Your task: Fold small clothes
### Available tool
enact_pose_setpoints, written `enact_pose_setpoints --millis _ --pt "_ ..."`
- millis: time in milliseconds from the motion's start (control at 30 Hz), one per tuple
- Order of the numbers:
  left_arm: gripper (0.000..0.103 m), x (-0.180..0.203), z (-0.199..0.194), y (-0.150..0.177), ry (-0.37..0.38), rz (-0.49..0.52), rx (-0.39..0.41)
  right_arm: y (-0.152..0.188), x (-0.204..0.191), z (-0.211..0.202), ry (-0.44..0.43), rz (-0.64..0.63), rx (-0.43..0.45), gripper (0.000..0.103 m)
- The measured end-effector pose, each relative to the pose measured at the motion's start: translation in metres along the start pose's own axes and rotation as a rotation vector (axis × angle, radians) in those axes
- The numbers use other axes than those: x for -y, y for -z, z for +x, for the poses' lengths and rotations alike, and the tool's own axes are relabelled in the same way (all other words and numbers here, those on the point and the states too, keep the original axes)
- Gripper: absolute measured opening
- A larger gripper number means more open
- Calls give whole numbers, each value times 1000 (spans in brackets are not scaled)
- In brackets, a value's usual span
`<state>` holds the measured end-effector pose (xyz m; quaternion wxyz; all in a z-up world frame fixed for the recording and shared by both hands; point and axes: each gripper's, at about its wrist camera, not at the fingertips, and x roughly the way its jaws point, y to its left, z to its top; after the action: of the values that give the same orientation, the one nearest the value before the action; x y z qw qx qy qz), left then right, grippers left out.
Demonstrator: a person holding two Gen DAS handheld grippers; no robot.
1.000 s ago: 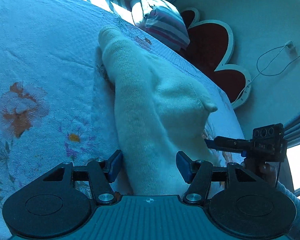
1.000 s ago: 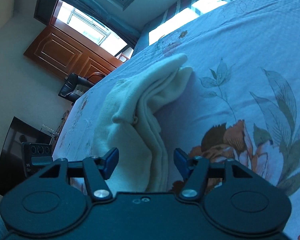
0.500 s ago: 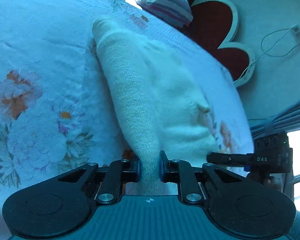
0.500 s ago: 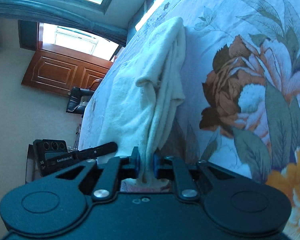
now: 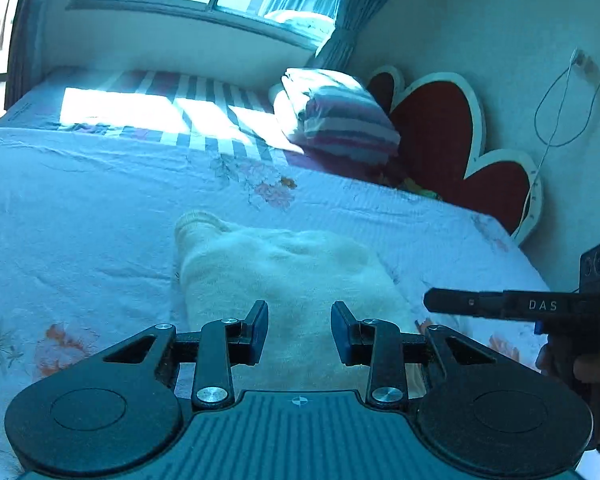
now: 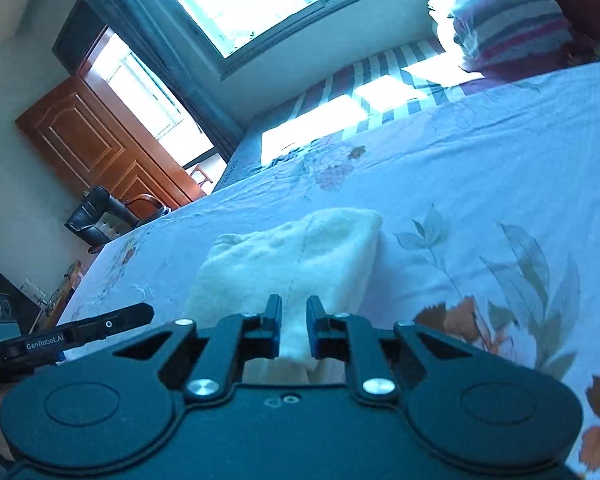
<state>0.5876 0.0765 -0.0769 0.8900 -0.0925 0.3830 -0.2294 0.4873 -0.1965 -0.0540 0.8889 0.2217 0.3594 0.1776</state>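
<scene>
A wide bed (image 5: 80, 208) with a flowered sheet fills both views, a striped pillow (image 5: 336, 120) and a red heart-shaped headboard (image 5: 452, 136) at its far end under the window. On the sheet lies the cream knitted garment (image 5: 292, 280), folded into a thick oblong; its long axis runs away from both tools toward the pillow end, with a rounded ribbed end pointing that way on the left side in the left wrist view. Its near edge sits right under the two tools, so neither arm is clearly nearer. The left gripper (image 5: 299, 330) hangs just over that near edge with its jaws spread, gripping nothing. The right gripper (image 6: 291, 326) has its jaws nearly pressed together with a ridge of the garment's (image 6: 296, 256) near edge between them, seemingly a light pinch. Any further fold would probably carry the near edge forward along that axis
</scene>
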Motion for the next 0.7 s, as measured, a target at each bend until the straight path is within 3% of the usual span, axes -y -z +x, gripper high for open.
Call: enact_pose_setpoints --millis 67,167,233,333,367,400,500,533,600,700 --pt "35 -1 24 6 -48 18 -81 -5 -2 20 19 -54 -36 16" --pt "35 9 27 13 -72 63 -65 5 12 52 104 -78 -186 15" --pt "38 18 22 13 -94 64 -63 7 14 49 93 -75 -166 16" --pt "71 31 14 14 -117 103 -37 8 9 40 83 -73 -156 23" --pt "93 37 9 15 -154 131 -16 9 5 34 89 -85 -140 27" --pt "100 42 4 16 -194 159 11 10 1 28 101 -103 -118 37" --pt "103 45 -18 20 -196 140 54 8 -5 10 123 -123 -58 60" --pt "103 44 -25 23 -215 123 58 9 -6 3 123 -127 -40 63" --pt "103 46 -42 34 -253 142 81 10 -12 -10 141 -143 -15 87" --pt "103 51 -70 52 -305 133 80 19 -23 -32 188 -159 7 103"
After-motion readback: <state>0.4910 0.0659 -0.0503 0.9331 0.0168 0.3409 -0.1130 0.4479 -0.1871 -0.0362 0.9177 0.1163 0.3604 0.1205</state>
